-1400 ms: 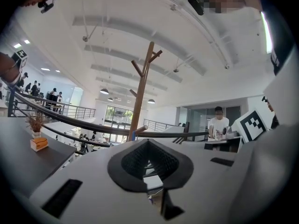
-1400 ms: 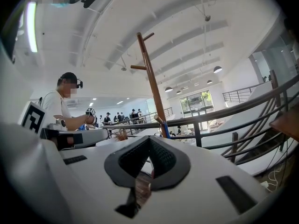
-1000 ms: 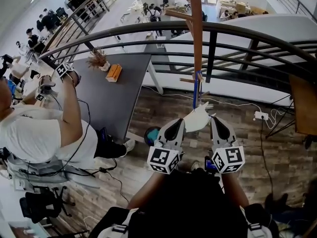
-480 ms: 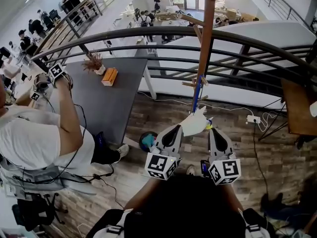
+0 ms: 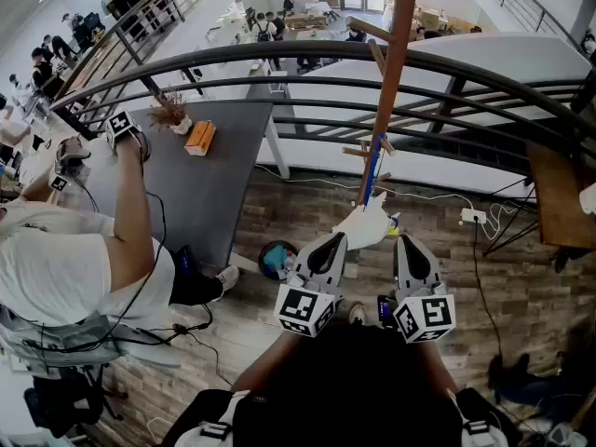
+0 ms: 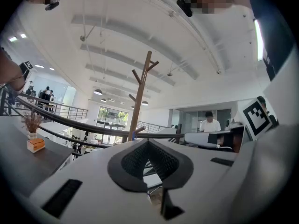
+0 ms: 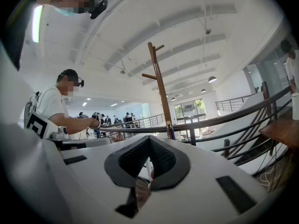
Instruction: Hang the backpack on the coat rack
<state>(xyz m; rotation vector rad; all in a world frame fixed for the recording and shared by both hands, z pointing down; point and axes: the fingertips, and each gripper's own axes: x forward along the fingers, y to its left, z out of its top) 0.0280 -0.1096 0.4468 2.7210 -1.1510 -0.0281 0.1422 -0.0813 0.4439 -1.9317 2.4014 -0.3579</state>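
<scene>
Facing white backpack [image 5: 365,226] slumped, apparently on the floor, at foot of coat rack [image 5: 388,73], centre frame, just beyond and between left gripper [image 5: 331,245] and right gripper [image 5: 411,250], both closed on nothing, neither nearer.

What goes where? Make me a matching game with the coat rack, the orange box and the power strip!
Things:
1. coat rack
2. orange box
3. power strip

Places:
A. lying on the wooden floor
B. sitting on the dark table
C. standing upright by the railing

Pairs: 1-C, 2-B, 3-A
</scene>
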